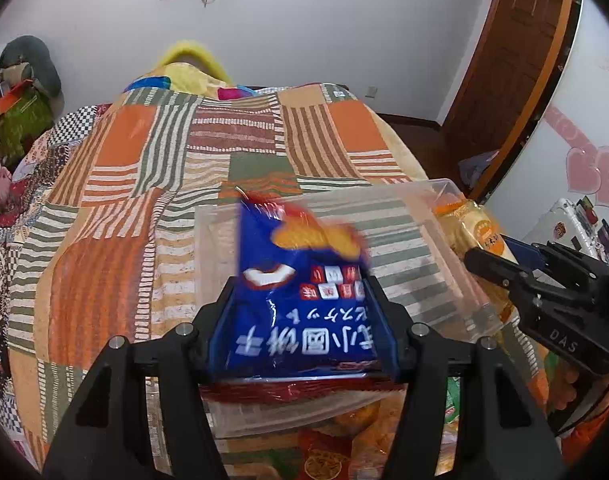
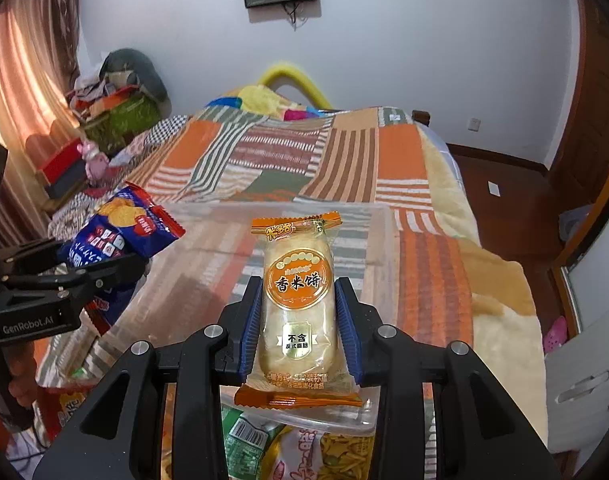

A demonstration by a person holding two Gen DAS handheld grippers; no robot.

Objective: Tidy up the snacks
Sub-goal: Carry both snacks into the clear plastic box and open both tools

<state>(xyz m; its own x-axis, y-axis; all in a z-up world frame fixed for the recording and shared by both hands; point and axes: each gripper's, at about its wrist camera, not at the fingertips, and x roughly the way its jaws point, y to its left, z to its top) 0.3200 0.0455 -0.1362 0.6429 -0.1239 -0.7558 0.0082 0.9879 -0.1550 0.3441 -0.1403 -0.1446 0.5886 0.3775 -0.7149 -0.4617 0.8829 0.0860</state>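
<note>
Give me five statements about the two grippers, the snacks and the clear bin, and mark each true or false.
1. The left gripper is shut on a blue snack bag. True.
2. The right gripper is empty. False: it is shut on an orange rice cracker pack.
3. A clear plastic bin sits on the patchwork blanket in front of both grippers. True.
4. The clear plastic bin is opaque and red. False: it is see-through, and the blanket's stripes show through it.
5. More snack packets lie below the grippers, near the bottom of the right wrist view. True.
</note>
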